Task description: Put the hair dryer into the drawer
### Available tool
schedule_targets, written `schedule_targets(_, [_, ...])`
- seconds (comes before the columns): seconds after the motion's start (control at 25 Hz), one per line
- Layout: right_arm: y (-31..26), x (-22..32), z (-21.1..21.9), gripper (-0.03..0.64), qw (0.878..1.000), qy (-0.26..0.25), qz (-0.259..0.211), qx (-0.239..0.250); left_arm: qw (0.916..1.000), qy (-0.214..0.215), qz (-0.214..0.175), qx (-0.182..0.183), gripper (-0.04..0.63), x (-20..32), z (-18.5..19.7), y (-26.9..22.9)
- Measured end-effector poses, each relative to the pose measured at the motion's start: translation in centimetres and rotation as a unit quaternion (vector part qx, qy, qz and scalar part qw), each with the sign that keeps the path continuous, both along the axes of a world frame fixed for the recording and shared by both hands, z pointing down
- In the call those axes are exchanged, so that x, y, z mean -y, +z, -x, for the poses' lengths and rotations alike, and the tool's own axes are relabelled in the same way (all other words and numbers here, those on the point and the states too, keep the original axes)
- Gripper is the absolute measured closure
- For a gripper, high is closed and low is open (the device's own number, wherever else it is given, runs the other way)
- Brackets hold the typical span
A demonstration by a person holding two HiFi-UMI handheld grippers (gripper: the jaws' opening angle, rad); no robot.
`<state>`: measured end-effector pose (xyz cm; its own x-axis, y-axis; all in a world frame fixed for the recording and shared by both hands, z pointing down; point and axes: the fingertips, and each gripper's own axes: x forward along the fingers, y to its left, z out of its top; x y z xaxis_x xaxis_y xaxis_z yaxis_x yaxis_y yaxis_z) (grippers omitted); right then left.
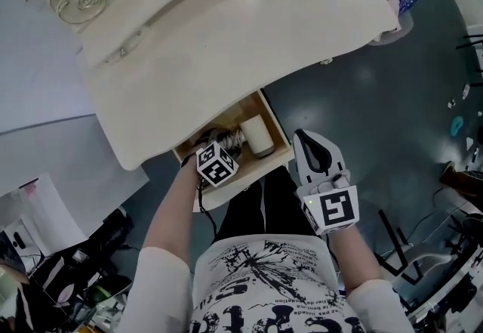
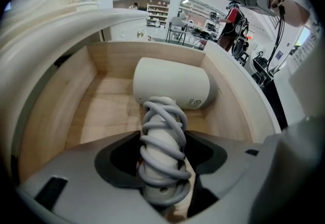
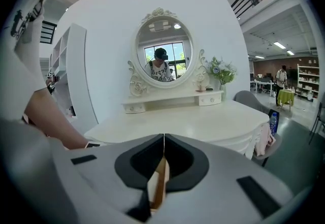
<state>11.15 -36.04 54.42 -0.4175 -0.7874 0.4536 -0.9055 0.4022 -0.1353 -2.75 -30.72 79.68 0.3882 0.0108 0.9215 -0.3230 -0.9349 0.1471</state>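
The white hair dryer (image 1: 256, 135) lies in the open wooden drawer (image 1: 276, 124) under the dressing table. In the left gripper view its barrel (image 2: 172, 83) rests on the drawer floor (image 2: 101, 111). Its handle (image 2: 162, 152), wound with grey cord, runs back between the jaws. My left gripper (image 1: 225, 144) (image 2: 162, 169) points steeply down into the drawer and is shut on that handle. My right gripper (image 1: 301, 135) (image 3: 163, 139) hovers just right of the drawer's front corner. Its jaws meet with nothing between them.
The white dressing table top (image 1: 226, 37) overhangs the back of the drawer, and an oval mirror (image 3: 163, 53) stands on it. A chair (image 1: 389, 7) sits at the table's right end. Cluttered gear (image 1: 68, 279) lies on the floor at lower left, and stands and cables (image 1: 423, 248) at right.
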Motion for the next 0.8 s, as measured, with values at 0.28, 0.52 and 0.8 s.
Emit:
schedule_targets(0.28, [-0.2,-0.5,0.2,0.6,1.0,-0.007,-0.002,-0.002,0.9996,0.008,0.021,0.016,0.326,-0.3,-0.1,0.5])
schedule_targets(0.52, [-1.0,-1.0,0.6,0.6,1.0,-0.018,-0.024,-0.008,0.997,0.018,0.065,0.04,0.245,-1.4,-0.4,0.5])
schedule_targets(0.8, [-1.8,-2.4,1.0,0.6,0.999,-0.038,-0.028,-0.021,0.9979,0.019,0.019,0.058,0.233,-1.3,-0.2,-0.8])
